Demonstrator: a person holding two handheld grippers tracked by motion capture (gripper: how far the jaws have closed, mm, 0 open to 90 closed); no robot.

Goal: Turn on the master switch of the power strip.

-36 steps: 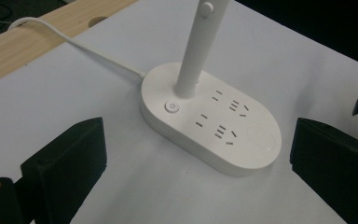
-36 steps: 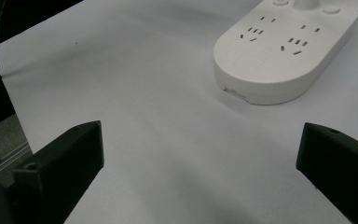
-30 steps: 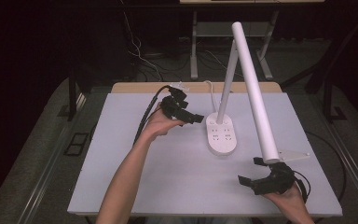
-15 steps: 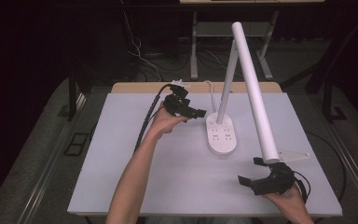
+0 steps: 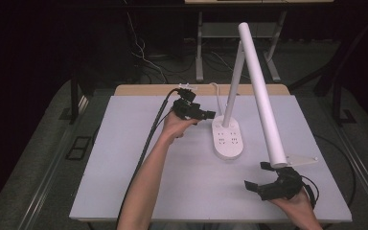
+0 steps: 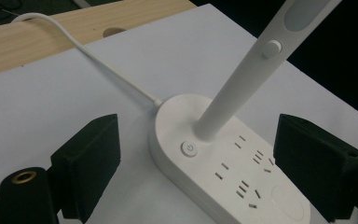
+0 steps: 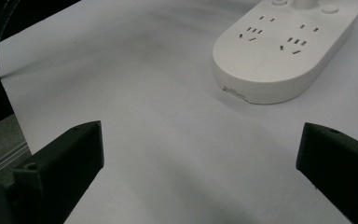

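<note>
Surface (image 5: 124, 158): pale grey-white top, with a strip of light wood (image 5: 143, 90) exposed along its far edge. Floor (image 5: 38, 158): grey, carpet-like, with a metal rail (image 5: 52, 177) running along the left side of the surface and another rail (image 5: 364, 167) on the right. Behind the surface, metal legs (image 5: 199, 48) of a second table stand among loose cables (image 5: 141, 52). The room beyond is dark; walls cannot be made out.
</note>
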